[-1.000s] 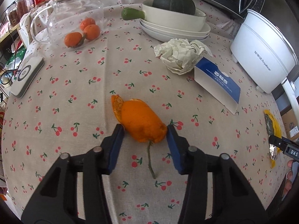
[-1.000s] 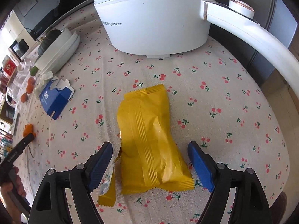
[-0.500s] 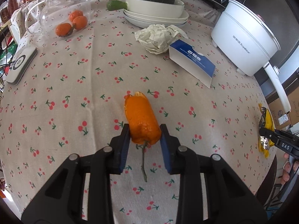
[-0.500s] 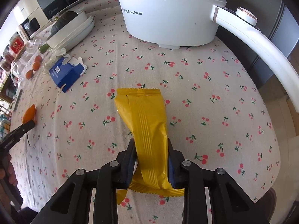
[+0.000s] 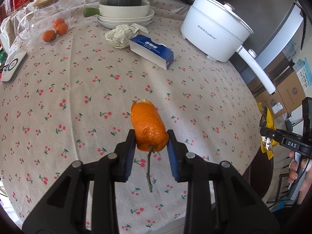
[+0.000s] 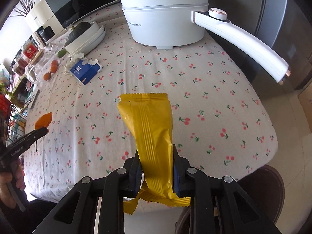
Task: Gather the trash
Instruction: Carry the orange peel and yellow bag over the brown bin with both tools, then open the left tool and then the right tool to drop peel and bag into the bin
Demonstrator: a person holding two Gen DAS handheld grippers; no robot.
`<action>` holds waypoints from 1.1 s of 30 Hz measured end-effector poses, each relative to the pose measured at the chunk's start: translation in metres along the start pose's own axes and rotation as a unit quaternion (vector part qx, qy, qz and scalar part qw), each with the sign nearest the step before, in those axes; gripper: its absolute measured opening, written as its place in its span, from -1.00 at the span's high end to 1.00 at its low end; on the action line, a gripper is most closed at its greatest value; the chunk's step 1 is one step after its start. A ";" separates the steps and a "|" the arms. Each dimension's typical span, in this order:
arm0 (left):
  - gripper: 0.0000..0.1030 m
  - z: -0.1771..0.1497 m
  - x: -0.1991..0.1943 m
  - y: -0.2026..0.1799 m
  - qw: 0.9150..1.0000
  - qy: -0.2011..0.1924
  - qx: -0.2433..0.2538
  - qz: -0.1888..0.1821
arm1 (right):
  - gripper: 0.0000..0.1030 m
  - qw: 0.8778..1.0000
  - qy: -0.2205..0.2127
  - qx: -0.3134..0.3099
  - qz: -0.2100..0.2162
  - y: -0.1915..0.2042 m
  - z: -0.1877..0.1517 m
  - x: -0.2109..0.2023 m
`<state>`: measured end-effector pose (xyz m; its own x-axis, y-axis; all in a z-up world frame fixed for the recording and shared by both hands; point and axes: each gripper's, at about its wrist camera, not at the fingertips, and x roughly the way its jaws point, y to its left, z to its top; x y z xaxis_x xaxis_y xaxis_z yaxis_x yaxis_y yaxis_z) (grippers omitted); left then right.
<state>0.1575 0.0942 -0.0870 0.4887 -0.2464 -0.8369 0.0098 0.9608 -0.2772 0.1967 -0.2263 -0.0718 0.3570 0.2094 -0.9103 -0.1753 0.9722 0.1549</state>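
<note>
My left gripper (image 5: pixel 150 136) is shut on an orange peel (image 5: pixel 148 125) with a thin stem hanging down, held above the cherry-print tablecloth (image 5: pixel 78 89). My right gripper (image 6: pixel 156 152) is shut on a yellow snack wrapper (image 6: pixel 150 120), lifted above the table near its right edge. The wrapper also shows at the far right of the left wrist view (image 5: pixel 267 124), and the peel at the left of the right wrist view (image 6: pixel 43 120). A crumpled paper wad (image 5: pixel 121 35) and a blue-and-white carton (image 5: pixel 152 50) lie at the table's far side.
A white electric pot (image 5: pixel 214 33) with a long handle stands far right. Stacked white dishes (image 5: pixel 124 13) hold a dark squash. A glass jar (image 5: pixel 48 17) with oranges lies far left. A white device (image 5: pixel 13 66) sits at the left edge. Cardboard boxes (image 5: pixel 282 89) stand beyond the table.
Both grippers closed on their items, the left on the orange peel and the right on the yellow wrapper, and lifted them off the tablecloth, pulling back from the table.
</note>
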 end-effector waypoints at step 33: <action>0.35 -0.114 0.029 -0.235 0.959 0.069 0.242 -0.134 | 0.49 0.987 0.006 0.156 -0.045 -0.172 -0.206 -0.074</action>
<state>0.0699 -0.1528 -0.1003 0.2924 -0.4746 -0.8302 0.5384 0.7992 -0.2672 0.0117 -0.4305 -0.1100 0.3462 0.1214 -0.9303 0.1478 0.9722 0.1819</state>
